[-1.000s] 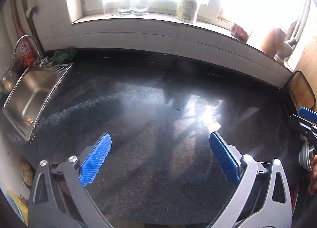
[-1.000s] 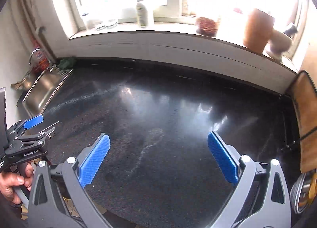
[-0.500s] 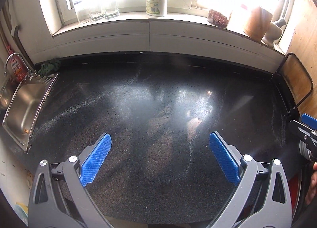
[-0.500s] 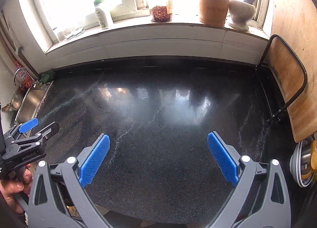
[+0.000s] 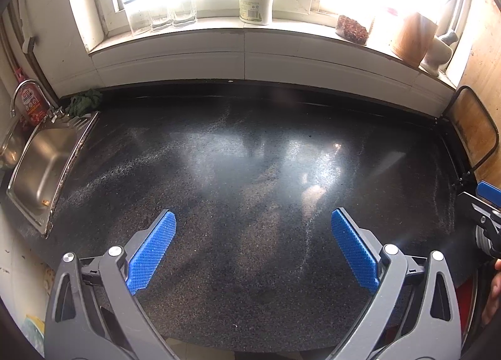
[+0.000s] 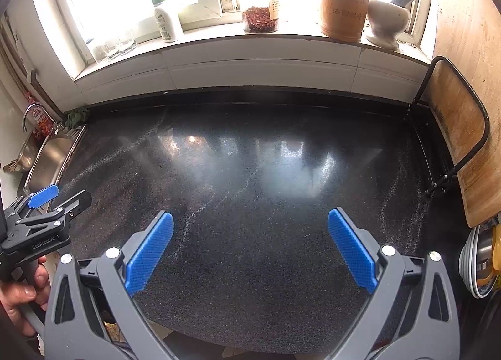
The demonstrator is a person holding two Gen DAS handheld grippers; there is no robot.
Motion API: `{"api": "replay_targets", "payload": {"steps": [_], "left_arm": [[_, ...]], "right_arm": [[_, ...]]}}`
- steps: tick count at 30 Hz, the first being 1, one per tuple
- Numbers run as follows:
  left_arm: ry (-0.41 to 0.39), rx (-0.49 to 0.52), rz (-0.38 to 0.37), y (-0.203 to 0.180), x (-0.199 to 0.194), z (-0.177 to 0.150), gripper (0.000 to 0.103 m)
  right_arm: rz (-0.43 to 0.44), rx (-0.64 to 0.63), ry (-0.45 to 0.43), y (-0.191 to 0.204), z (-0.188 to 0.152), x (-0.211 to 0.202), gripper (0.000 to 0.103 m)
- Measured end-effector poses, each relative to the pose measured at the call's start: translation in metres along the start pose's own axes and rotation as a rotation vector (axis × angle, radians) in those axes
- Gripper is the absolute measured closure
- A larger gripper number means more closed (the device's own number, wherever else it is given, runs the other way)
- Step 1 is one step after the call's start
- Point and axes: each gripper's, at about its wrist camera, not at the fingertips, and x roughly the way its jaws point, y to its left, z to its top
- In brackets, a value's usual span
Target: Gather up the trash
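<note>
Since no trash showed anywhere on the black speckled counter (image 5: 250,172), task looked either done or not begun, can't tell which from these views. Counter was bare across its whole span, only glare and faint pale streaks on it. Steel sink (image 5: 40,169) sat at the counter's left end, a tiny orange speck in the basin, too small to ID, poss. a scrap. Wooden cutting board (image 6: 460,147) leaned in a black wire rack at the right end. On the windowsill (image 6: 250,37): wooden canister (image 6: 343,6), mortar w/ pestle (image 6: 386,20), white bottle (image 6: 166,18), jar of red stuff (image 6: 260,20), a few glasses (image 5: 162,17), none of it read as trash. Green rag-like clump (image 5: 84,103) lay by the tap, unclear if trash. Stacked bowls (image 6: 479,259) sat off the counter's right edge. Left gripper (image 5: 253,250) was spread wide, nothing between its pads, hovering over the near counter edge. Right gripper (image 6: 250,250) likewise wide and empty. No bin or bag in view, so the trash's location couldn't be told; what's left, if anything: find items outside these views
</note>
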Motion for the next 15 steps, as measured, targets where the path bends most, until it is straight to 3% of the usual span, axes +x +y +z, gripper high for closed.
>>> {"api": "replay_targets", "payload": {"steps": [15], "left_arm": [[0.003, 0.005, 0.004, -0.0001, 0.0064, 0.0037, 0.007]], "right_arm": [[-0.003, 0.002, 0.005, -0.0001, 0.0033, 0.0039, 0.007]]}}
